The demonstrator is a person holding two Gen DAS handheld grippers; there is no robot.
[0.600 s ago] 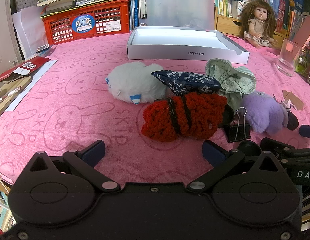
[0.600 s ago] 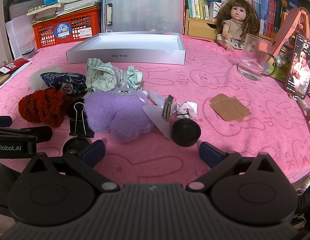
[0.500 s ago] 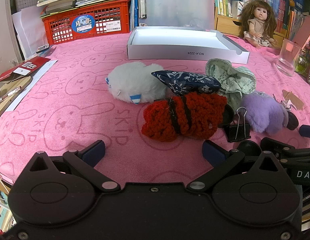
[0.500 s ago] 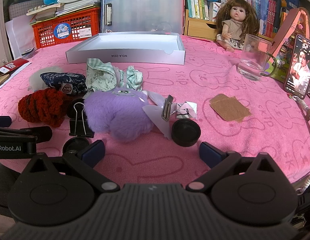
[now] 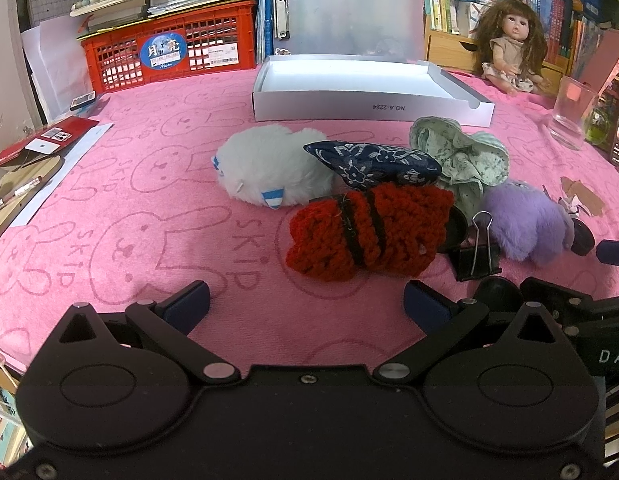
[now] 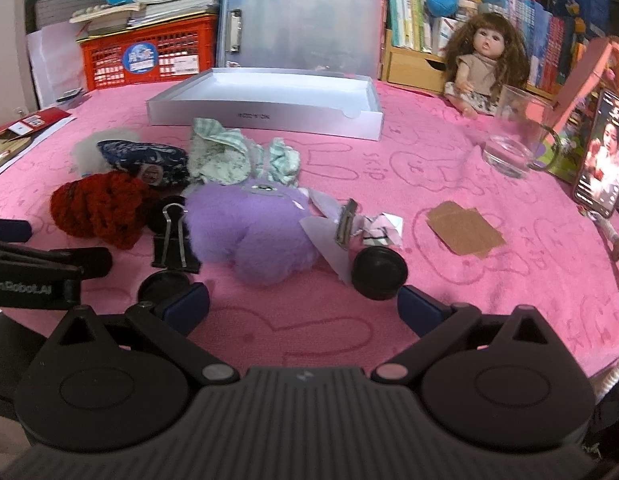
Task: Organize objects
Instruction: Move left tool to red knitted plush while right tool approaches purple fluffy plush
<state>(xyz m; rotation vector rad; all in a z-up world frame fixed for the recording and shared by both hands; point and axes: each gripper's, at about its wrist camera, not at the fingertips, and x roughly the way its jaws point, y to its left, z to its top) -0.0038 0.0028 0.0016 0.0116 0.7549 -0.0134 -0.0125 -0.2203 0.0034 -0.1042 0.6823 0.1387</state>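
Both claws are seen spread wide with nothing between the jaws: the left gripper [image 5: 305,300] is held low over the pink cloth [image 5: 121,216], just short of the red knitted piece [image 5: 369,232]; the right gripper [image 6: 303,302] is held before the purple plush [image 6: 249,232].

No item is lifted yet, so the step is judged to be a first approach and pick. For the left side, the red knitted piece is best taken across its narrow middle, at the black bands, jaws lowered until the cloth is almost met, then closed firmly (soft yarn is likely to compress and slip). The binder clip [image 5: 477,248] lies just beside it and should be kept out of the bite. For the right side, the purple plush is best pinched deep into its body, not by the fur. The black round cap [image 6: 379,274] sits near the right fingertip and could be knocked.

The loose things are bunched mid-cloth: white plush [image 5: 269,172], navy patterned pouch [image 5: 369,164] resting against it, green fabric bundle [image 5: 457,156], a brown card piece [image 6: 463,228] apart to the right.

Containers: the white shallow box [image 5: 369,106] stands behind the heap, open, and nothing is seen inside it (likely the drop-off). The red crate [image 5: 169,56] at the back bears stacked books on top; its contents cannot be told. The glass [image 6: 513,136] at the right looks empty or near so.
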